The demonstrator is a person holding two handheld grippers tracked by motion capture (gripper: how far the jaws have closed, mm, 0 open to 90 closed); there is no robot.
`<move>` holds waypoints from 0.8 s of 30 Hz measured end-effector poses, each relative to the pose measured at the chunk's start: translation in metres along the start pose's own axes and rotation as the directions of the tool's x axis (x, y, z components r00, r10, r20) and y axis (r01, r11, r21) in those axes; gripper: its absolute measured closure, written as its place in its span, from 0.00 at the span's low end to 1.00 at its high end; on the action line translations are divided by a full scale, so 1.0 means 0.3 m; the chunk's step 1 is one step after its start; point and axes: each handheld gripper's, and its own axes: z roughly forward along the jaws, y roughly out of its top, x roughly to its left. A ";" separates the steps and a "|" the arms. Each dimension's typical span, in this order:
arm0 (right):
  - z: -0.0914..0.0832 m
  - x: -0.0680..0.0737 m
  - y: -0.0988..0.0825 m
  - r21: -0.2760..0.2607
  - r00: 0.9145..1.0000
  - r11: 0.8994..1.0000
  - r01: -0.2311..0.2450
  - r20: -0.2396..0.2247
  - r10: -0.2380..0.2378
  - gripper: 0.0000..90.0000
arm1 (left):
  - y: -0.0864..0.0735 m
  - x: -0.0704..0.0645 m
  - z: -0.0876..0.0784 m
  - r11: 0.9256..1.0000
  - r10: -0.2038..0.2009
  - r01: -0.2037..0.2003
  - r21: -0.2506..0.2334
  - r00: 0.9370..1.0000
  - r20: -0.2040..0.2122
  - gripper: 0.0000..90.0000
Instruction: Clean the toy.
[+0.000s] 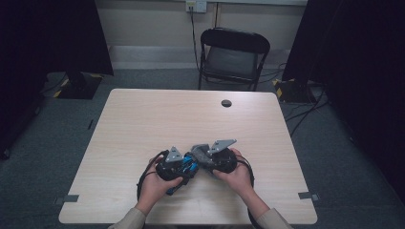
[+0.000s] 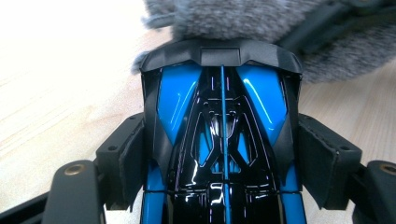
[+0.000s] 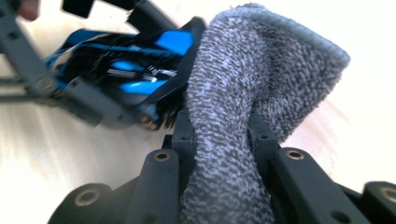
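Near table (image 1: 143,119) front edge: left gripper (image 2: 224,154) clamps blue-and-black toy car (image 2: 222,130) by its sides; right gripper (image 3: 219,140) pinched tight on grey cloth (image 3: 261,70), cloth touching car's end.

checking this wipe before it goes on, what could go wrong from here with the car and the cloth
The left gripper clamps the glossy blue toy car only by its sides, so a push from the grey cloth might twist it loose. The cloth, bunched in the right gripper, may snag on the car's black end piece.
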 end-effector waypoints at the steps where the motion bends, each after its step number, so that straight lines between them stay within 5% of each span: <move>1: -0.005 0.003 -0.006 -0.003 1.000 1.000 -0.001 -0.007 0.001 0.79 | 0.000 -0.002 0.002 1.000 -0.009 0.009 0.001 1.000 0.008 0.28; 8: -0.045 0.003 -0.055 0.031 0.998 1.000 0.005 -0.060 -0.003 0.80 | -0.004 0.000 0.010 1.000 -0.008 0.008 0.007 1.000 0.003 0.29; 17: -0.052 -0.081 -0.057 -0.024 0.989 0.993 -0.113 0.089 0.115 0.79 | 0.008 -0.027 0.023 1.000 0.004 -0.004 0.006 0.999 0.040 0.28; 24: 0.027 -0.028 -0.017 0.000 0.999 0.999 -0.042 0.021 0.042 0.79 | 0.017 -0.024 0.035 1.000 0.008 -0.009 0.020 0.999 0.042 0.29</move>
